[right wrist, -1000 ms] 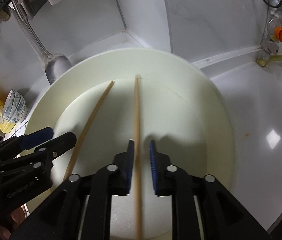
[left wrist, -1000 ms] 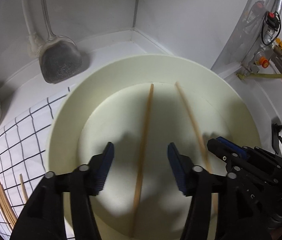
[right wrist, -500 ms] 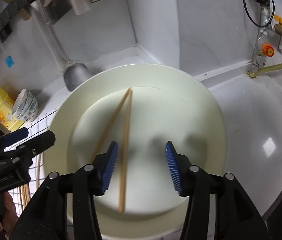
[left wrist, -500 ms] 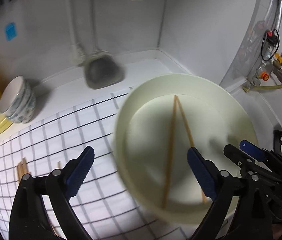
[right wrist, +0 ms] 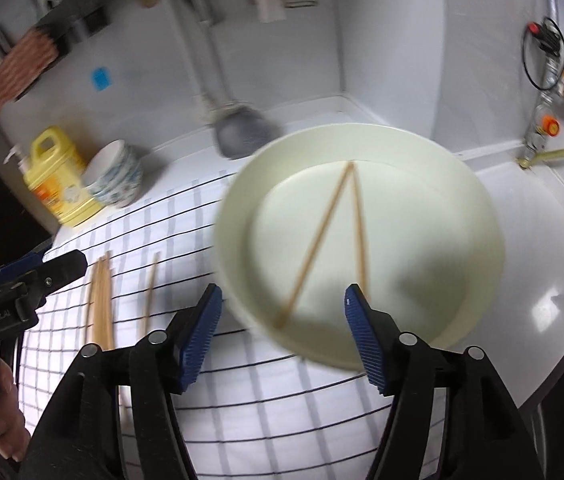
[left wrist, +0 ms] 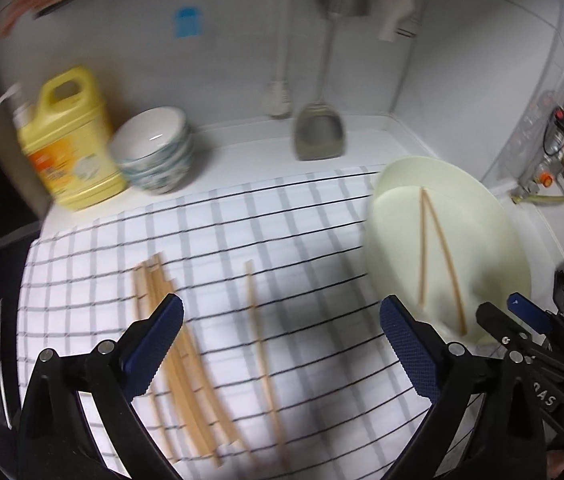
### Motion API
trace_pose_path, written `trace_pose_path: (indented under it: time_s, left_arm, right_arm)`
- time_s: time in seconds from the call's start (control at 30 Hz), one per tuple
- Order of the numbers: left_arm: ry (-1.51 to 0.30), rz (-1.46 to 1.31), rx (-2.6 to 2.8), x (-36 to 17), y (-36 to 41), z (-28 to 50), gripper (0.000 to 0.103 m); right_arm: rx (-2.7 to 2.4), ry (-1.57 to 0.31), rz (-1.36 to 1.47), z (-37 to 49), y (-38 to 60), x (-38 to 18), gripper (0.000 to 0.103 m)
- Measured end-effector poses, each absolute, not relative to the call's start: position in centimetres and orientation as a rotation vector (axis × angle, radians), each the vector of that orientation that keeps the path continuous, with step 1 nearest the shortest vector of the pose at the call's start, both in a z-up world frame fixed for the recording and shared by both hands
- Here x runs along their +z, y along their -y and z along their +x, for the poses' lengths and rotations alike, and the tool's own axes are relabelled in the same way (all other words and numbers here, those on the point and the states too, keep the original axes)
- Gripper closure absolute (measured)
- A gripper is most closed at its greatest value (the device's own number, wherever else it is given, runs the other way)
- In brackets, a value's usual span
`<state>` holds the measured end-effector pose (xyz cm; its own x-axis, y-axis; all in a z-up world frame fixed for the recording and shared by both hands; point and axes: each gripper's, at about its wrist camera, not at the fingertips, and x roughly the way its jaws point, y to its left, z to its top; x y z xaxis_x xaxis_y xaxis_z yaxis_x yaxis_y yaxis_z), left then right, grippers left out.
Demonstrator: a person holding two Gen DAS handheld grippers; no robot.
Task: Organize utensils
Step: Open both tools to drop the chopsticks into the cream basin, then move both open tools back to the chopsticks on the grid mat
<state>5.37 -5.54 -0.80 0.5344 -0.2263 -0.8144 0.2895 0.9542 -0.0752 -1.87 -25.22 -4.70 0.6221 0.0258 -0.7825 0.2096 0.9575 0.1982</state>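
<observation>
Two thin wooden chopsticks [right wrist: 324, 240] lie in the cream round basin [right wrist: 462, 208] at the table's right edge. More loose wooden chopsticks [left wrist: 173, 344] wait on the checked cloth [left wrist: 282, 232]. Both tongs, left [left wrist: 279, 342] and right [right wrist: 279, 336], gape wide and empty.

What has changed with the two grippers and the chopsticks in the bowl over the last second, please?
The right gripper let go of the chopstick it was clamping, opened wide and drew back. The left gripper also opened wider and swung left, over the checked cloth and the chopsticks on the cloth. Both chopsticks stay in the cream bowl.
</observation>
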Motion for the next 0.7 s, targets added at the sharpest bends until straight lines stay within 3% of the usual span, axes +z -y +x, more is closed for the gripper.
trace_pose_path:
  time_s: [0.43, 0.7]
  left_arm:
    - [-0.992, 0.036, -0.168, -2.5, -7.6, 2.2, 0.006]
    - [-1.016, 0.007, -0.147, -4.6, -11.6, 1.6, 0.006]
  right_arm:
    - [0.016, -0.873, 0.234, -3.4, 14.9, -3.6, 0.036]
    - [0.039, -0.922, 0.205, -3.8, 11.2, -5.4, 0.036]
